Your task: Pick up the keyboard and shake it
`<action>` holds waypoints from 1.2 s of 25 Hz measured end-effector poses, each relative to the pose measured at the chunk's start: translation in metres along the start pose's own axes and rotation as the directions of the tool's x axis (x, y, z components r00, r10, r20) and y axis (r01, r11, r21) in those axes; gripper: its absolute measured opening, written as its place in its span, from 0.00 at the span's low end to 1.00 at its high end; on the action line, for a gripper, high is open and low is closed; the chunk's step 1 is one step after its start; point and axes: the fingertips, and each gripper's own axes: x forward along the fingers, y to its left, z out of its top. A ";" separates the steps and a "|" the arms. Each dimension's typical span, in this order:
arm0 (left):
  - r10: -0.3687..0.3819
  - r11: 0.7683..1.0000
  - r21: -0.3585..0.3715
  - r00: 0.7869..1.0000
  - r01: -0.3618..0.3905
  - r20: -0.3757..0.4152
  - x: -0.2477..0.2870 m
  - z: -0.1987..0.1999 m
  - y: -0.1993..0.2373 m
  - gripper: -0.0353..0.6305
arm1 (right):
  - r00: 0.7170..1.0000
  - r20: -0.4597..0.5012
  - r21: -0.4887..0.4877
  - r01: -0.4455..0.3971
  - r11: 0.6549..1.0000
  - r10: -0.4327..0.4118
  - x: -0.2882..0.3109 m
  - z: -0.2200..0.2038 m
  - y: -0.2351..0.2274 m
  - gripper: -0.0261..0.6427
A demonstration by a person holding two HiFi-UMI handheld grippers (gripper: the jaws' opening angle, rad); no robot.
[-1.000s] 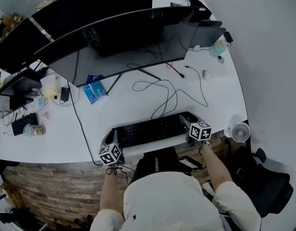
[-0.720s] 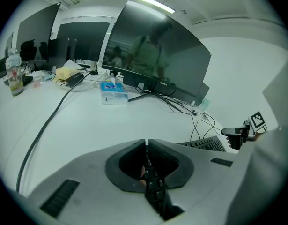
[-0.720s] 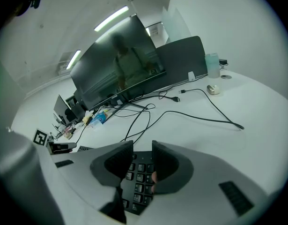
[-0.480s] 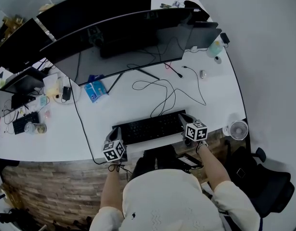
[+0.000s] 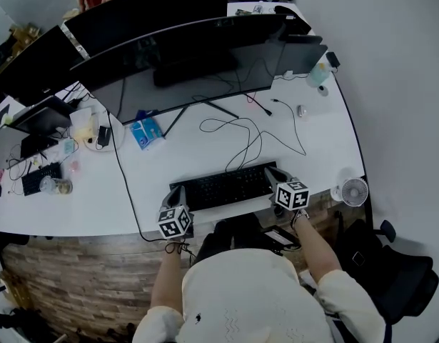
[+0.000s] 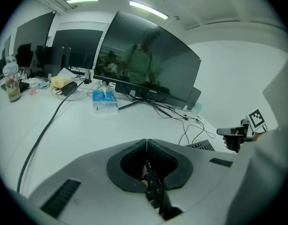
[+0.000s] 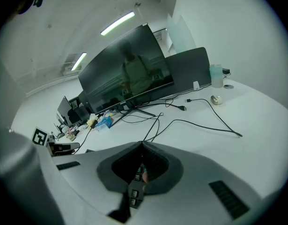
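Finding: keyboard (image 5: 223, 186) gripped at both ends, at the white desk's (image 5: 169, 166) near edge.
Detail: left gripper (image 5: 175, 194) has just closed on its left end; right gripper (image 5: 273, 174) clamps its right end.

The left gripper (image 6: 146, 143) has its jaws just closed, tips together. They pinch the near end of the black keyboard (image 6: 153, 191), whose keys show in the hollow between them. Beyond lie the white tabletop (image 6: 64, 135), a blue tissue pack (image 6: 105, 100), loose black cables (image 6: 181, 117) and a wide curved monitor (image 6: 148, 62). At the right edge, the right gripper (image 6: 228, 135) sits at the keyboard's far end.
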 end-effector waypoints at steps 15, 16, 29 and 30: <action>-0.050 0.995 0.095 0.985 0.035 0.163 -0.044 0.056 -0.030 0.08 | 0.983 0.160 -0.087 -0.071 0.994 0.085 -0.035 0.054 0.065 0.04; -0.056 0.994 0.100 0.983 0.038 0.177 -0.047 0.061 -0.033 0.08 | 0.981 0.169 -0.095 -0.075 0.993 0.090 -0.037 0.058 0.069 0.04; -0.128 0.986 0.145 0.913 0.077 0.386 -0.106 0.136 -0.069 0.08 | 0.922 0.327 -0.197 -0.147 0.969 0.206 -0.100 0.119 0.126 0.04; -0.128 0.986 0.149 0.907 0.074 0.401 -0.111 0.140 -0.071 0.08 | 0.917 0.340 -0.204 -0.147 0.968 0.211 -0.104 0.124 0.130 0.04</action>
